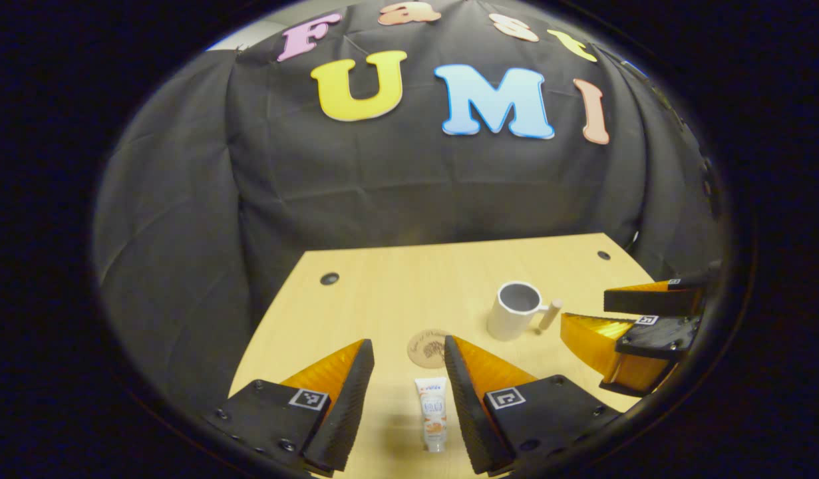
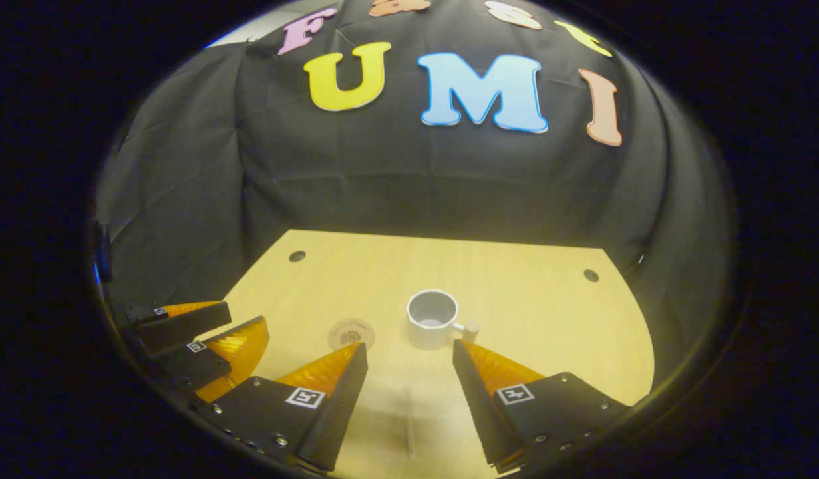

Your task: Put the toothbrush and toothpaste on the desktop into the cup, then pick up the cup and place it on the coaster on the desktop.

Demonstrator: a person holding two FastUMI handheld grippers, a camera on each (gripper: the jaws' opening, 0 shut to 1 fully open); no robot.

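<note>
A small white toothpaste tube [image 1: 434, 422] lies on the wooden desktop [image 1: 396, 299], between the fingers of my open left gripper [image 1: 409, 359]. Just beyond it is a round cork coaster [image 1: 429, 348], and to its right stands a white cup [image 1: 515, 311] with a wooden handle. In the right gripper view a thin clear toothbrush [image 2: 408, 419] lies blurred on the desktop [image 2: 515, 286] between the fingers of my open right gripper [image 2: 409, 362]. The cup [image 2: 433, 319] stands upright and empty just ahead, the coaster [image 2: 350, 333] to its left. Each gripper also appears at the other view's edge: the right gripper [image 1: 639, 332], the left gripper [image 2: 196, 342].
Small dark holes [image 1: 329, 278] [image 1: 603, 255] mark the desktop's far corners. The black cloth wall [image 1: 409, 186] rises right behind the far edge. Bare wood stretches right of the cup [image 2: 569, 332].
</note>
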